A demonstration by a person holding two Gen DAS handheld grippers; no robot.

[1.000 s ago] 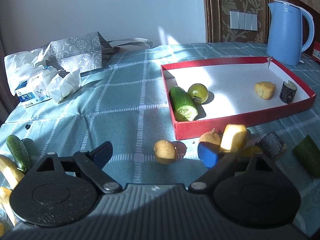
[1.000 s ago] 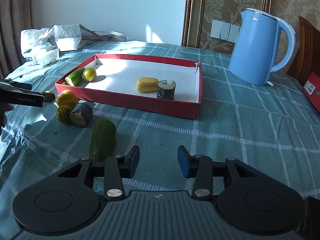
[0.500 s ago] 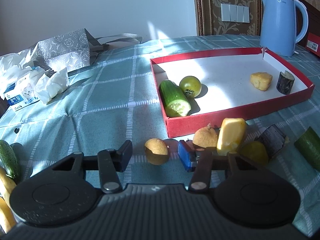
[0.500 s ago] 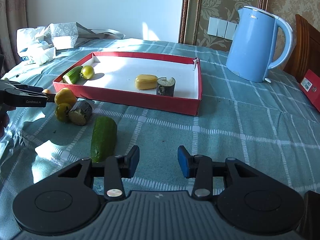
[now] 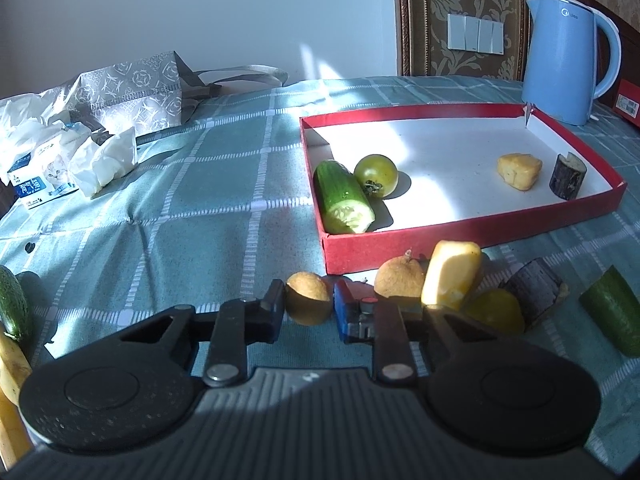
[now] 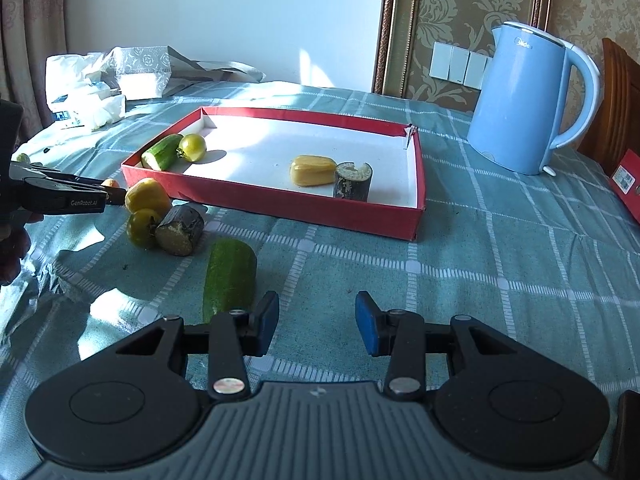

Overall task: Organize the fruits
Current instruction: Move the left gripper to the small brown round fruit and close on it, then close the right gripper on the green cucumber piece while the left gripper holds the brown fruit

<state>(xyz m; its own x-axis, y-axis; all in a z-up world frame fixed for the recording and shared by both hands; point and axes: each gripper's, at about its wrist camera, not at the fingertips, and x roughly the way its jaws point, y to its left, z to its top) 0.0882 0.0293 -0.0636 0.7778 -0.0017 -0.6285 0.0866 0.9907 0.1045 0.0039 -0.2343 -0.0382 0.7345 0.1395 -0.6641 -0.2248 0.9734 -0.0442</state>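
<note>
On tablecloth [image 5: 208, 208], left gripper [image 5: 309, 308] jaws now clamp small yellow fruit [image 5: 308, 298].

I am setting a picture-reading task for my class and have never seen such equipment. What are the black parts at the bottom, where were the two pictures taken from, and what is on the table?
There is no robot here: a person holds a two-fingered grasping tool in each hand, with a wide-angle camera on each looking along its fingers. The black parts are those tools.

In the left tool's picture, the left gripper has its jaws shut on a small brownish-yellow fruit beside the red tray.

In the right tool's picture, the right gripper holds nothing, jaws apart, near a cucumber piece.

The tray holds a cut cucumber, a green tomato, a yellow chunk and a dark chunk. A blue kettle stands behind.
</note>
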